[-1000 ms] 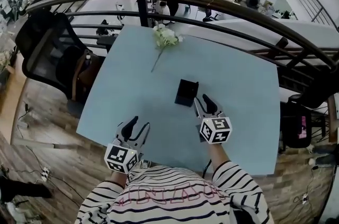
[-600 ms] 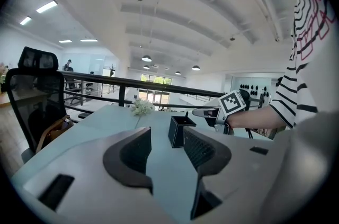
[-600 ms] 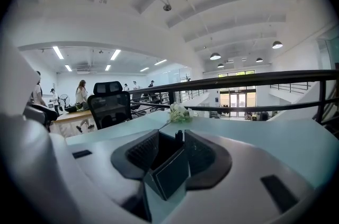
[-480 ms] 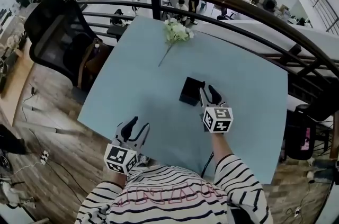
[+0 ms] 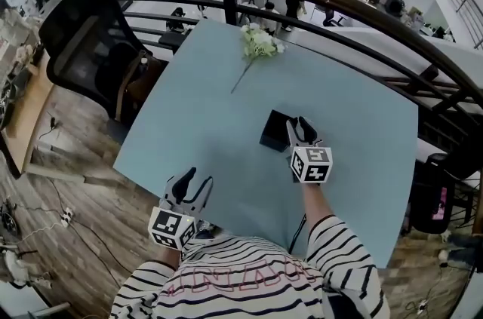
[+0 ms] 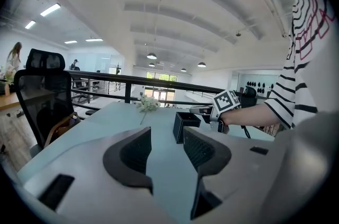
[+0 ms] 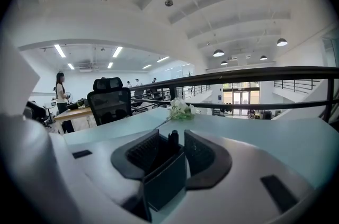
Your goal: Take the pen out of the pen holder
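Observation:
A black square pen holder (image 5: 274,130) stands near the middle of the pale blue table (image 5: 196,114). My right gripper (image 5: 300,127) reaches over its right side. In the right gripper view the open jaws straddle the holder's near wall (image 7: 165,178), and the dark top of a pen (image 7: 173,139) stands in the gap between them with space on both sides. My left gripper (image 5: 198,180) hovers open and empty at the table's near left edge, well short of the holder (image 6: 185,125).
A white flower sprig (image 5: 259,42) lies at the table's far edge. A black curved railing (image 5: 339,4) runs behind the table. A black office chair (image 5: 90,46) stands to the left on the wooden floor.
My right gripper has moved forward from beside the holder until its jaws reach over it around the pen. The left gripper has stayed put.

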A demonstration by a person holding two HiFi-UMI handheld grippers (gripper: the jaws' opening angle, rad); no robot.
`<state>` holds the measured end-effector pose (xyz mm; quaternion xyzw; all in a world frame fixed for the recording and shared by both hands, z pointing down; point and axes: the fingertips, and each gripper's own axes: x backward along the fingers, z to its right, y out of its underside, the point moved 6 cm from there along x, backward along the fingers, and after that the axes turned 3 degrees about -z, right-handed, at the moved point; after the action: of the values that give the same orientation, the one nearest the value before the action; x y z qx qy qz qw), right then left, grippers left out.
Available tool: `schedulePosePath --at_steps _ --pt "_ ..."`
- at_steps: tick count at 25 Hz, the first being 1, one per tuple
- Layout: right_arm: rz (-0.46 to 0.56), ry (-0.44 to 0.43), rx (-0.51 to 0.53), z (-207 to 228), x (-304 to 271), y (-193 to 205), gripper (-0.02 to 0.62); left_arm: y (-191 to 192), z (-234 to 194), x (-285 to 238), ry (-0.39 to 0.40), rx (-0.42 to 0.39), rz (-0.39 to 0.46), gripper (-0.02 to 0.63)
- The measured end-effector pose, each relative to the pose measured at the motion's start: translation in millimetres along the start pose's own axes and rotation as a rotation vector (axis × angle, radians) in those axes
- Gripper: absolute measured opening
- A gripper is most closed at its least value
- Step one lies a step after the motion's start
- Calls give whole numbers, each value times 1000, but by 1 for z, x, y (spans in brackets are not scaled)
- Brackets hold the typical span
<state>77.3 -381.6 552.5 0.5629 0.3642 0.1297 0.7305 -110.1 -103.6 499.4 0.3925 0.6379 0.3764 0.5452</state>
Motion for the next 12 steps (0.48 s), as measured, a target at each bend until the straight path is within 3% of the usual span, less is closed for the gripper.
schedulePosePath --at_steps 7,12 --pt "1 -5 3 0 -11 4 143 4 -1 -2 -13 4 -10 169" --pt "-2 3 14 0 -12 6 74 6 -2 2 -24 6 -15 169"
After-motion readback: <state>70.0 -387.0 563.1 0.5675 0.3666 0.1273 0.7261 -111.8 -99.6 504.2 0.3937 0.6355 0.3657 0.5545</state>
